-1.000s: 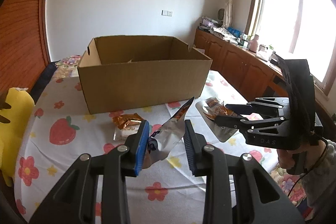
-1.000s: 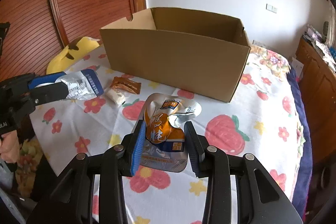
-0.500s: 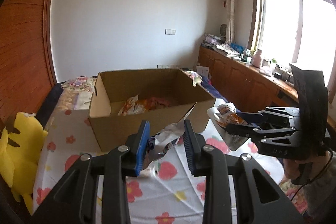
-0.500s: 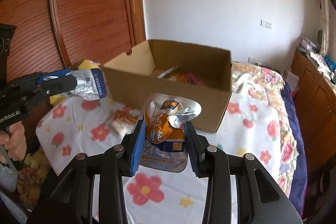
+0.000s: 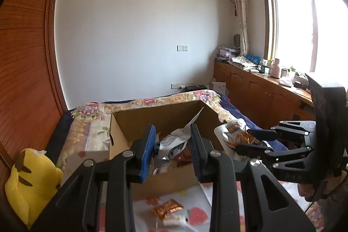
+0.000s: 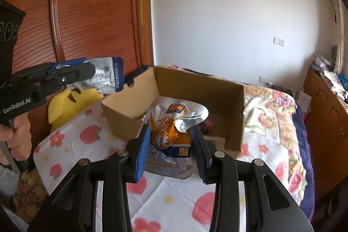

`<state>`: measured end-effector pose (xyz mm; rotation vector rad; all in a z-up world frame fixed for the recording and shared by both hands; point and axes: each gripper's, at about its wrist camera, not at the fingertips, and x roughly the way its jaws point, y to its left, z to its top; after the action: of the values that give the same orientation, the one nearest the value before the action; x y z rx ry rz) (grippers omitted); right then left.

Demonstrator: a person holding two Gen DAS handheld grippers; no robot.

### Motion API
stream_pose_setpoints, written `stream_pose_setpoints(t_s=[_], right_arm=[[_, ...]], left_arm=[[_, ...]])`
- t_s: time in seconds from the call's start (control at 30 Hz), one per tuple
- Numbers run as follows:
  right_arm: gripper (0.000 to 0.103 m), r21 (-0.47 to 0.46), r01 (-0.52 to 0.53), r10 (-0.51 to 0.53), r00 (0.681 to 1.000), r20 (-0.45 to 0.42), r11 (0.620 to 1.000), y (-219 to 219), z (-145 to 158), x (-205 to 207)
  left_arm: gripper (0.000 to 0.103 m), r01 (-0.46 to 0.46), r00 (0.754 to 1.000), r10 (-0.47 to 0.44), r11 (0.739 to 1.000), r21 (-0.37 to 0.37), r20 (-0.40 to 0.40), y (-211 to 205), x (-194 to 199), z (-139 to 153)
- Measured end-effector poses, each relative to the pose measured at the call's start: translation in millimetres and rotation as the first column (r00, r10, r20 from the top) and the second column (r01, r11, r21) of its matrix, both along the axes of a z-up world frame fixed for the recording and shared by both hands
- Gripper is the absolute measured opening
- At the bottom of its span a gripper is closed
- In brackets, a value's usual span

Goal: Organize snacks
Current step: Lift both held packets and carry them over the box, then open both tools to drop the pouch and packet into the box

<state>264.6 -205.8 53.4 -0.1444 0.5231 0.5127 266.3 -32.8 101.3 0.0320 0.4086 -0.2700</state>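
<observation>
The left claw [image 5: 171,145] was clamped on a crumpled silver pouch with a blue edge [image 5: 174,142], its blue-padded finger and its black one pressing the foil from either side. In the left wrist view that pouch hung in front of the open top of the cardboard box [image 5: 121,129], though whether it was over the box or just short of its near wall could not be told. The right claw [image 6: 171,149] was closed on an orange and silver pouch printed with white characters [image 6: 171,129], gripped at its lower half so that the curled top stood free above the fingers. In the right wrist view this pouch was held up before the near wall of the box [image 6: 217,88], above the surface covered by a white cloth with strawberries and flowers [image 6: 174,192]. The box stood open on that cloth, and a few packets lay inside it [image 5: 182,154], too hidden to name. On the cloth in front of the box lay a small copper-coloured packet [image 5: 166,209] with a pale one [image 5: 174,221] just beside it. A yellow plush toy [image 5: 30,184] sat at the left edge of the surface. A hand [image 6: 18,136] gripped the handle of the left claw.
</observation>
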Motion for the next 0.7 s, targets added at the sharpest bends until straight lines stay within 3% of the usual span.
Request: stream_pose_setpoints(t_s=[0.3,0.7], right_arm=[[0.038,-0.004,0.011,-0.011,0.999,-0.033,1.000,14.5,-16.0,51.9],[0.038,-0.001,0.033,-0.033,0.998,-0.055,0.999,25.7,-30.1,93.6]], left_arm=[[0.029,-0.040,0.999,0.040,0.999,-0.005,-0.029,13.7,60.1,-20.0],[0.028,-0.054,0.995,0.054,0.999,0.000,-0.089,16.9,100.5,-57.9]])
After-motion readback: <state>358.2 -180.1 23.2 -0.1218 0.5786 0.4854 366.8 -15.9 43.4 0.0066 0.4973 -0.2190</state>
